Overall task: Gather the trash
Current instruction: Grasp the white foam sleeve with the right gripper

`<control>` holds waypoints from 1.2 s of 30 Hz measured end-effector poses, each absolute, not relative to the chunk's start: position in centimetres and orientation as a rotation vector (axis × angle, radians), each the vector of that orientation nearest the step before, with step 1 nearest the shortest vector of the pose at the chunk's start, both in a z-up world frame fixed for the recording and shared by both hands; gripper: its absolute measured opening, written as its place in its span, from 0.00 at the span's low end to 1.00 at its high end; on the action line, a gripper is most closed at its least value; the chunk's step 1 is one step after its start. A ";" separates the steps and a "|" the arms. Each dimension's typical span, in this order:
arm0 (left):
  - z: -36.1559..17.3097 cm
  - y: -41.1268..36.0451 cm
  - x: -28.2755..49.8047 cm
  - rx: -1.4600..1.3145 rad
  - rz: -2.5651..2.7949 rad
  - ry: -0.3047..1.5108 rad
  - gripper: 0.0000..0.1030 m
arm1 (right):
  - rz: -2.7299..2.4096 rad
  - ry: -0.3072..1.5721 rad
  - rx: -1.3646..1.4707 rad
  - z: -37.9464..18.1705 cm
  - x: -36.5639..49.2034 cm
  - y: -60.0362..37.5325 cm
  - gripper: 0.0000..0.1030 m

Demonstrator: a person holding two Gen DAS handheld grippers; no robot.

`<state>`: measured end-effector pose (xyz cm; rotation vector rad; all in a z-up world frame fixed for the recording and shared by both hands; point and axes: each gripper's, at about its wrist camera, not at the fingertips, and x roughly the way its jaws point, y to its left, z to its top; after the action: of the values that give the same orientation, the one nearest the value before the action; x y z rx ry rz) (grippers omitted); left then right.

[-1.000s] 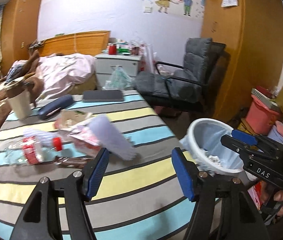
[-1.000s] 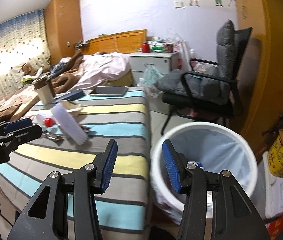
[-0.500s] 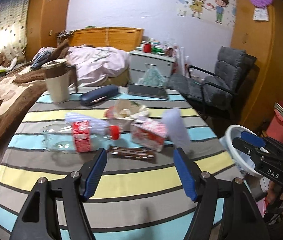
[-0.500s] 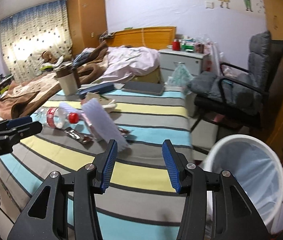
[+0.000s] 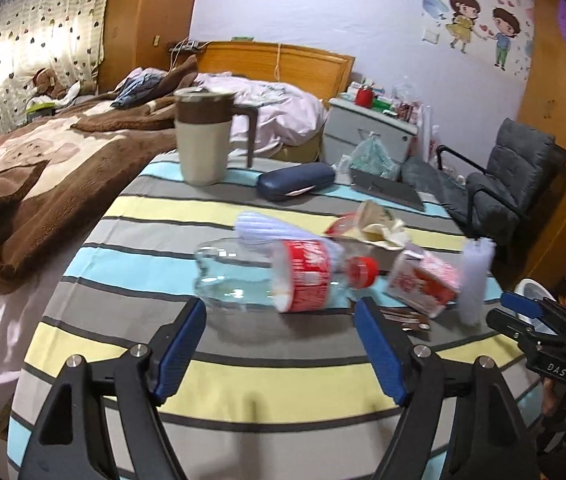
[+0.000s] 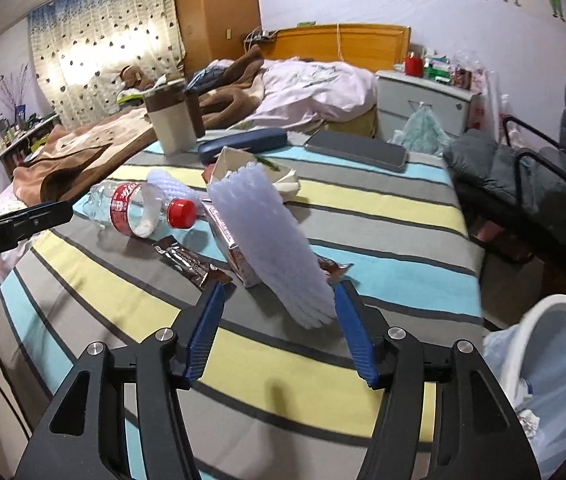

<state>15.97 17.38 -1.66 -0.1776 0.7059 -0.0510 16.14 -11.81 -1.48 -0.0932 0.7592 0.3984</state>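
Trash lies on the striped table (image 5: 243,380): a clear plastic bottle (image 5: 275,274) with red label and cap, a red-and-white carton (image 5: 423,282), a white foam sleeve (image 6: 271,240), a second foam sleeve (image 5: 267,226), crumpled paper (image 5: 375,226) and a brown wrapper (image 6: 189,264). My left gripper (image 5: 281,342) is open, just short of the bottle. My right gripper (image 6: 279,326) is open, its jaws on either side of the foam sleeve's near end. The white lined trash bin (image 6: 555,368) stands at the table's right.
A beige and brown mug (image 5: 203,140), a dark blue glasses case (image 5: 297,180) and a dark tablet (image 6: 357,150) sit at the table's far side. A grey armchair (image 6: 543,184) stands to the right, a bed (image 5: 63,152) behind and to the left.
Both grippers have swung left from the bin towards the trash on the table and come closer. The left now faces the bottle, the right the foam sleeve. Both stay open.
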 end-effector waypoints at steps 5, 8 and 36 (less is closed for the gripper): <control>-2.4 20.0 17.7 -0.229 -0.038 0.711 0.80 | 0.397 0.785 -0.160 -2.0 17.0 -11.0 0.58; -2.8 20.7 18.8 -0.226 -0.038 0.728 0.81 | 0.404 0.804 -0.171 -2.2 17.3 -10.9 0.58; -2.3 11.5 14.7 -0.125 -0.395 0.769 0.81 | 0.455 0.787 -0.021 -1.2 16.3 -12.7 0.29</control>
<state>14.70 11.45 -2.28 -0.1247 0.7694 -0.3951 16.27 -12.71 -1.20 -0.0213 0.7872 0.4551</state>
